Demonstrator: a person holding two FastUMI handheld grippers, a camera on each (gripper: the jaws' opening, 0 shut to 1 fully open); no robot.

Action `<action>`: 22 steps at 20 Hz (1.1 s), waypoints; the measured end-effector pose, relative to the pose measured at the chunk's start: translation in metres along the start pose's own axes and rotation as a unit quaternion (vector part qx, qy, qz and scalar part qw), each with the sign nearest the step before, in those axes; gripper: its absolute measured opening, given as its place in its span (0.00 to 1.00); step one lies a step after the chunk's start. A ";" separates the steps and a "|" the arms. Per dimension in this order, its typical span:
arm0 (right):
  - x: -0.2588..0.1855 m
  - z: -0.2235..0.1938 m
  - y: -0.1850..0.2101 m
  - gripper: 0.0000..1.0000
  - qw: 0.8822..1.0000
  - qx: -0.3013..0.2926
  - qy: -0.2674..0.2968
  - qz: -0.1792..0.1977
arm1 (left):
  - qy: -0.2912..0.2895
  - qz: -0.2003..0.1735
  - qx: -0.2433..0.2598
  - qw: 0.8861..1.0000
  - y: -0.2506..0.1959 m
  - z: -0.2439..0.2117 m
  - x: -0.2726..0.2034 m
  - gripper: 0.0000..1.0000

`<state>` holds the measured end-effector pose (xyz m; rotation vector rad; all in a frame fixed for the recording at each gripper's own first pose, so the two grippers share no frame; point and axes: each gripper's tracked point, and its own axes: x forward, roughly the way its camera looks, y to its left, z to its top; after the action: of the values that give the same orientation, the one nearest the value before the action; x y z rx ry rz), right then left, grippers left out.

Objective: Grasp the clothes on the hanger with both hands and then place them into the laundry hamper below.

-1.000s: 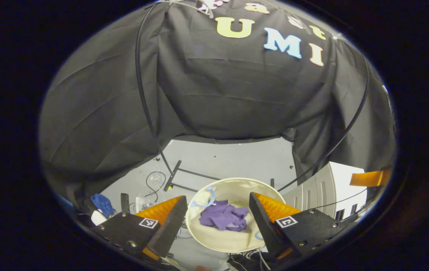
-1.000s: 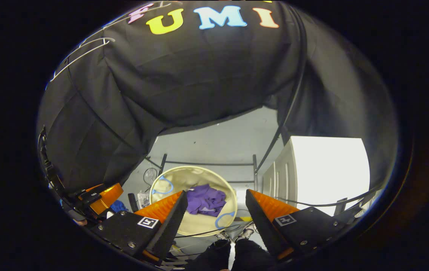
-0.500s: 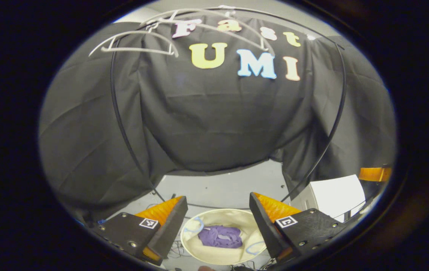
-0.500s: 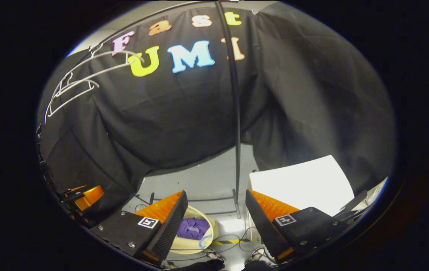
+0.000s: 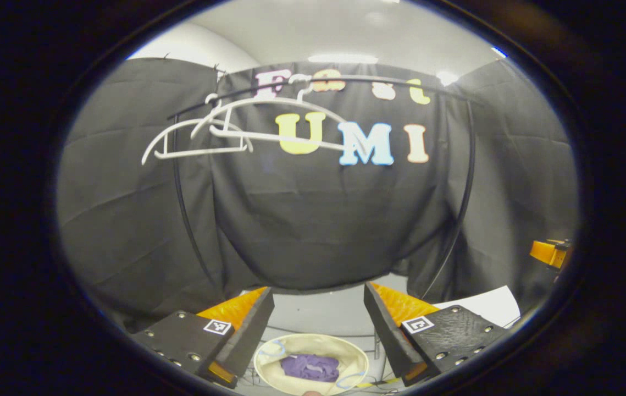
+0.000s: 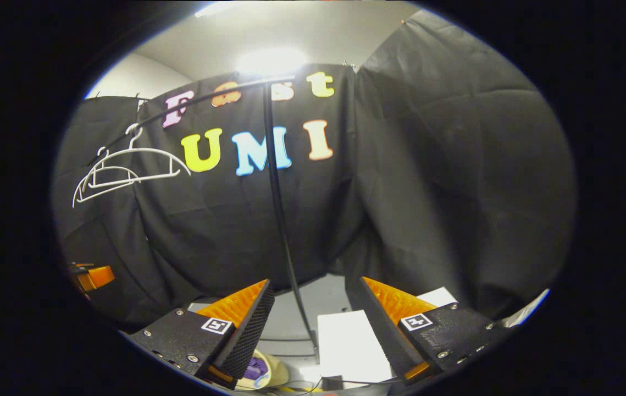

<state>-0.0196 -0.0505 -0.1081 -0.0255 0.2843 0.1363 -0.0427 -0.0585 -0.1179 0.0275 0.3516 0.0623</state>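
Down between left gripper (image 5: 318, 324) fingers: purple clothes (image 5: 309, 366) in hamper (image 5: 356, 360) | hangers (image 5: 225, 132) bare, up-left | right gripper (image 6: 313, 324) off-centre | both wide open, empty.

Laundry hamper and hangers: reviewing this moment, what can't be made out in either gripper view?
- Laundry hamper: in the left gripper view its near rim is cut off by the bottom edge; in the right gripper view the right tool hides most of it.
- Purple clothes: too small to tell how many pieces.
- White hangers: overlapping and blurred, so their count is uncertain.
- Left tool: at the right gripper view's edge, jaws unclear there.
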 end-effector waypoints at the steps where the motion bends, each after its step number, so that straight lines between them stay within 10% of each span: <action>1: -0.005 0.016 -0.012 0.95 1.000 -0.007 -0.023 -0.002 | -0.014 0.003 0.005 1.000 -0.003 0.010 -0.010 0.90; 13: -0.060 0.114 -0.101 0.95 0.983 0.016 -0.177 -0.037 | -0.217 -0.019 -0.093 0.971 -0.038 0.141 -0.128 1.00; 19: -0.066 0.118 -0.079 0.95 0.978 0.016 -0.203 -0.037 | -0.315 -0.047 -0.181 0.931 -0.010 0.169 -0.150 0.90; 22: -0.062 0.119 -0.057 0.95 0.979 -0.002 -0.201 -0.043 | -0.316 -0.002 -0.163 0.935 0.034 0.166 -0.140 0.91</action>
<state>-0.0374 -0.1098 0.0240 -0.0140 -0.1215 0.0544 -0.1183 -0.0367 0.0874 -0.2775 -0.3077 0.1035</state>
